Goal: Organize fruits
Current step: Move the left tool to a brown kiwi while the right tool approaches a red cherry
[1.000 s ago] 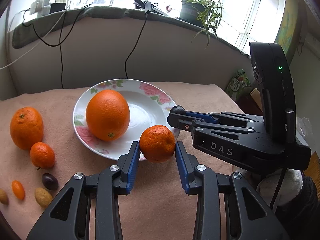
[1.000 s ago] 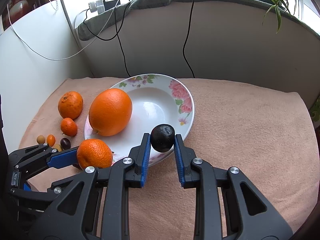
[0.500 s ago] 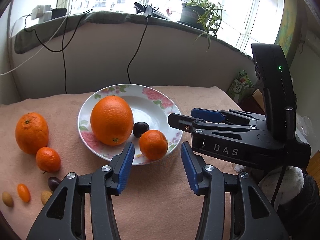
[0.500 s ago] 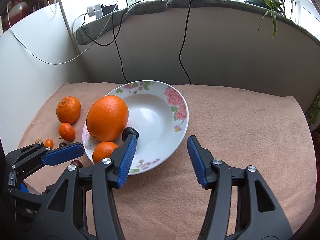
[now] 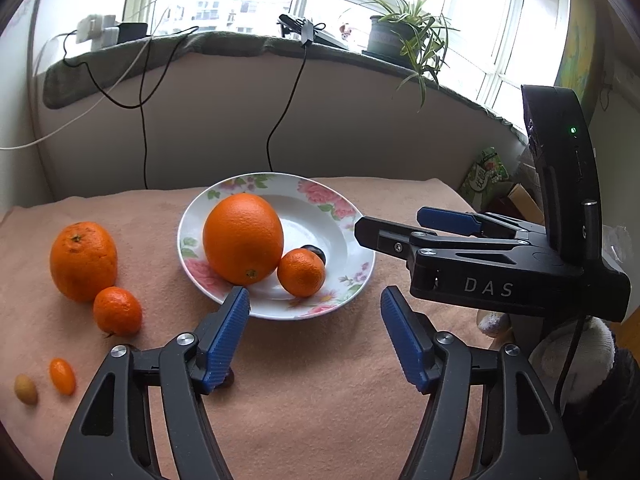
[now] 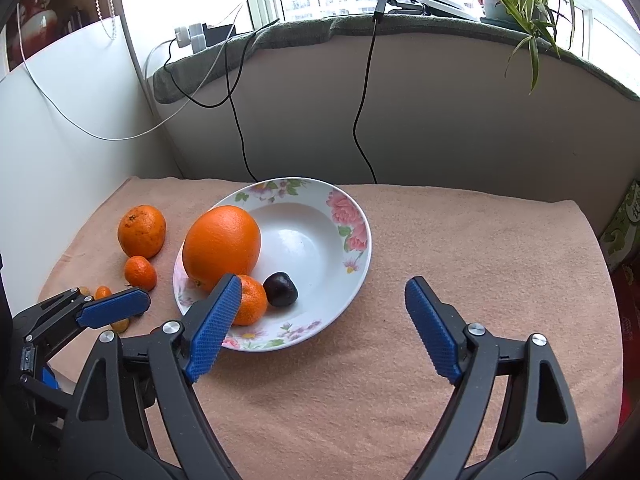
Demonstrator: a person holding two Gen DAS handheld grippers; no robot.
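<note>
A floral plate [image 5: 352, 240] [image 6: 356, 256] holds a large orange [image 5: 243, 238] [image 6: 221, 247], a small mandarin [image 5: 301, 272] [image 6: 251, 300] and a dark plum [image 6: 280, 289], half hidden behind the mandarin in the left wrist view [image 5: 316, 251]. My left gripper [image 5: 315, 312] is open and empty, just in front of the plate. My right gripper [image 6: 320, 304] is open and empty, above the plate's near edge. Left of the plate on the cloth lie an orange [image 5: 83, 260] [image 6: 141, 231], a mandarin [image 5: 117, 311] [image 6: 140, 272] and small fruits [image 5: 62, 376].
The table is covered with a peach cloth [image 5: 320, 400] against a curved wall with hanging cables [image 6: 364, 120]. The right gripper's body [image 5: 500, 268] stands to the right of the plate in the left wrist view. A potted plant [image 5: 400, 36] is on the sill.
Both grippers opened and let go: the mandarin and the plum now lie in the plate. Both grippers drew back from the plate.
</note>
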